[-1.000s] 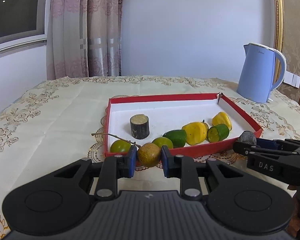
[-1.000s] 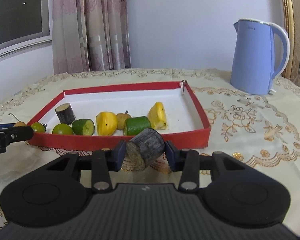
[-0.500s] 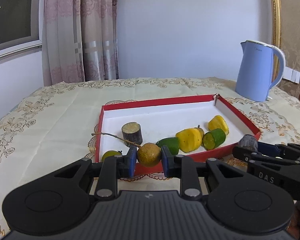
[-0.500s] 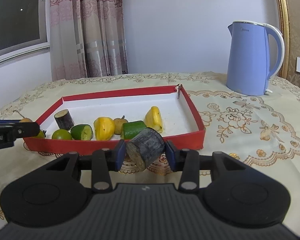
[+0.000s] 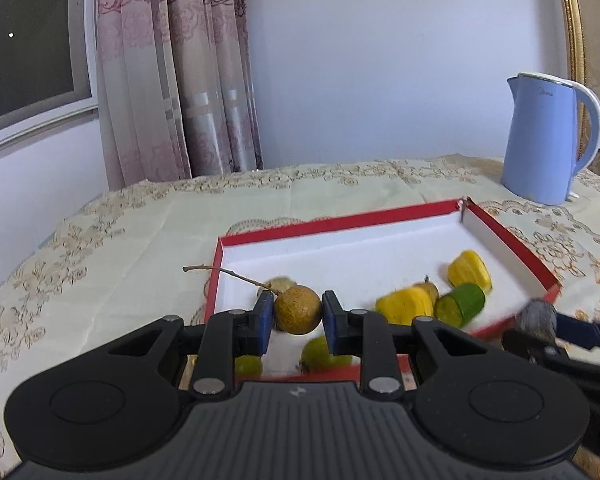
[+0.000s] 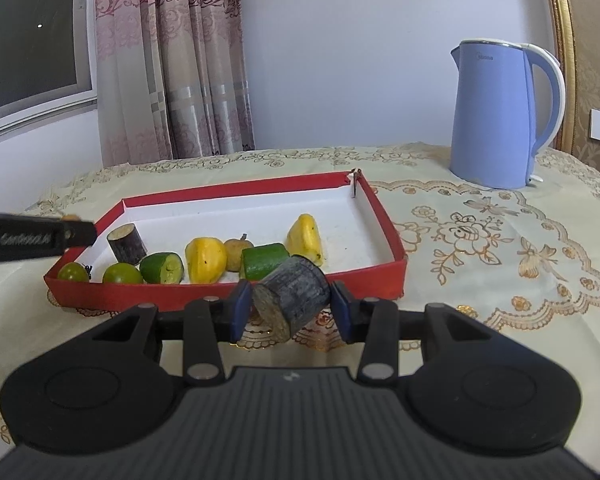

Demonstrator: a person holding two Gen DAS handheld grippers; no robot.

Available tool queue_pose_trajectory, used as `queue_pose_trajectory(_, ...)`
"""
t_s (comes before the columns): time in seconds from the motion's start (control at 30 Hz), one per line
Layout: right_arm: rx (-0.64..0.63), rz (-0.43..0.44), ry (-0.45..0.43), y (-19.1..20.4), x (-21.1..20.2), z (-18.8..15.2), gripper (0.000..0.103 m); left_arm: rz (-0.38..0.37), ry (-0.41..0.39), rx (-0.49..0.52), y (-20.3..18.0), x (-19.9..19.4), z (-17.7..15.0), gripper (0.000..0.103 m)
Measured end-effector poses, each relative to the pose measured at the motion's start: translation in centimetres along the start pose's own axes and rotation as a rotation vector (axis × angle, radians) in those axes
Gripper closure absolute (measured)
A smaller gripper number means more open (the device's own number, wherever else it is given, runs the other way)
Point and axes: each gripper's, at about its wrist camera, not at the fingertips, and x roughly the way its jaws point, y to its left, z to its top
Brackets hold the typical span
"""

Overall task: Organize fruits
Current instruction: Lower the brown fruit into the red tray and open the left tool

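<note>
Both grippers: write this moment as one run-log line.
left gripper: shut on brown fruit above red tray | right gripper: shut on dark log piece

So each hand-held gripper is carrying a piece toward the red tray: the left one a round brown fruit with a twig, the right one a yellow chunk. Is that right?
Not quite. The right hand-held gripper grips a dark grey cylindrical piece, not a yellow chunk, as the right wrist view shows. The yellow chunks lie in the red tray. The left hand-held gripper does hold the round brown fruit with its twig.
</note>
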Motion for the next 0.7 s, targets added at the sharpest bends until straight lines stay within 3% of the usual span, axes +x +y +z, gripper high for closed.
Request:
queue_pose_trajectory(0.47, 0.015, 0.004, 0.0, -0.2, 0.0, -0.1, 0.063, 0.041, -0.019, 0.034, -1.5, 4.1, 1.4, 0.078)
queue_pose_trajectory(0.7, 0.012, 0.003, -0.005, -0.1, 0.0, -0.1, 0.063, 0.052, 0.017, 0.017, -1.4, 6.5, 1.4, 0.077)
